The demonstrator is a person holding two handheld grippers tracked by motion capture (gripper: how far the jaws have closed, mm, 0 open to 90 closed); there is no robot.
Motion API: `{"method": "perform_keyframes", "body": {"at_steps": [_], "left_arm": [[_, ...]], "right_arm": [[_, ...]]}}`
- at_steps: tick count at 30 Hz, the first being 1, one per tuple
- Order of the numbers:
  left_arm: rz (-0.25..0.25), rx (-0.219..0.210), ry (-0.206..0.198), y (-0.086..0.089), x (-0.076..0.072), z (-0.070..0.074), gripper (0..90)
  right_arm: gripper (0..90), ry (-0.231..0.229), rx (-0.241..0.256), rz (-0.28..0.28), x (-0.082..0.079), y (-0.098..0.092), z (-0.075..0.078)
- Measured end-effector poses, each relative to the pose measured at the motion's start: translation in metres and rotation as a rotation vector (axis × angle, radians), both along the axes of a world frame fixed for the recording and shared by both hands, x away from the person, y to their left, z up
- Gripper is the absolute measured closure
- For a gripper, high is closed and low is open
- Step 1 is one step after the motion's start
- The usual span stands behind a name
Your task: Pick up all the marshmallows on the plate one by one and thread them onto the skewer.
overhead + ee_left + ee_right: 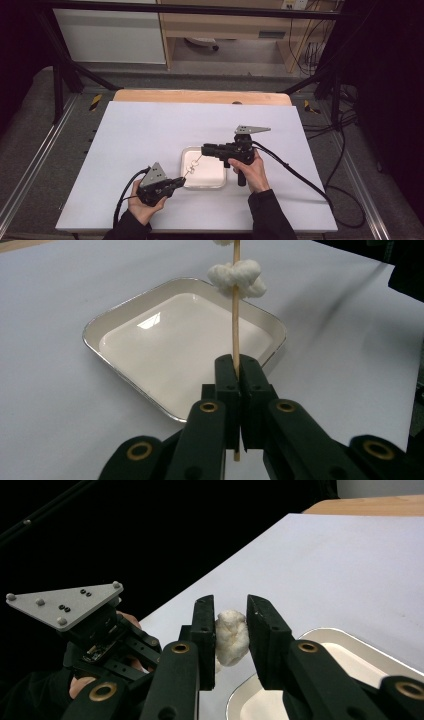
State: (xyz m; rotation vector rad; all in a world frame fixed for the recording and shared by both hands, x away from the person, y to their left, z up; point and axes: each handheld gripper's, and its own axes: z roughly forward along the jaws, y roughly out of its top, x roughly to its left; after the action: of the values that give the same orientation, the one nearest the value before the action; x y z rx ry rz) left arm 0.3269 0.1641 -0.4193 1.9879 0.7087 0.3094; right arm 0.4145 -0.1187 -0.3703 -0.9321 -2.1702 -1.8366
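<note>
Skewer [235,325], a thin wooden stick, stands clamped between the pressed-together jaws of the left gripper [236,371] above the white tray [125,307], with a white puffy piece [236,277] threaded on it. The right gripper [231,611] has its jaws partly spread, pinching another white lump [231,636] at the stick's far end. The high view shows both grippers meeting over the tray [219,181] on the white table [140,130]; the right gripper view adds the left gripper's grey plate [62,605].
</note>
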Motion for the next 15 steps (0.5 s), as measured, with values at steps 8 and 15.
{"method": "perform_keyframes", "body": {"at_steps": [8,15], "left_arm": [[-0.003,0.005,0.006,-0.0008,0.0000,-0.0012,88.4],[-0.008,0.009,0.009,-0.0019,-0.0001,-0.0026,88.5]], "right_arm": [[76.5,0.008,0.005,0.011,-0.0026,0.0032,-0.0046],[77.3,0.005,0.013,0.012,-0.0060,0.0063,-0.0092]]}}
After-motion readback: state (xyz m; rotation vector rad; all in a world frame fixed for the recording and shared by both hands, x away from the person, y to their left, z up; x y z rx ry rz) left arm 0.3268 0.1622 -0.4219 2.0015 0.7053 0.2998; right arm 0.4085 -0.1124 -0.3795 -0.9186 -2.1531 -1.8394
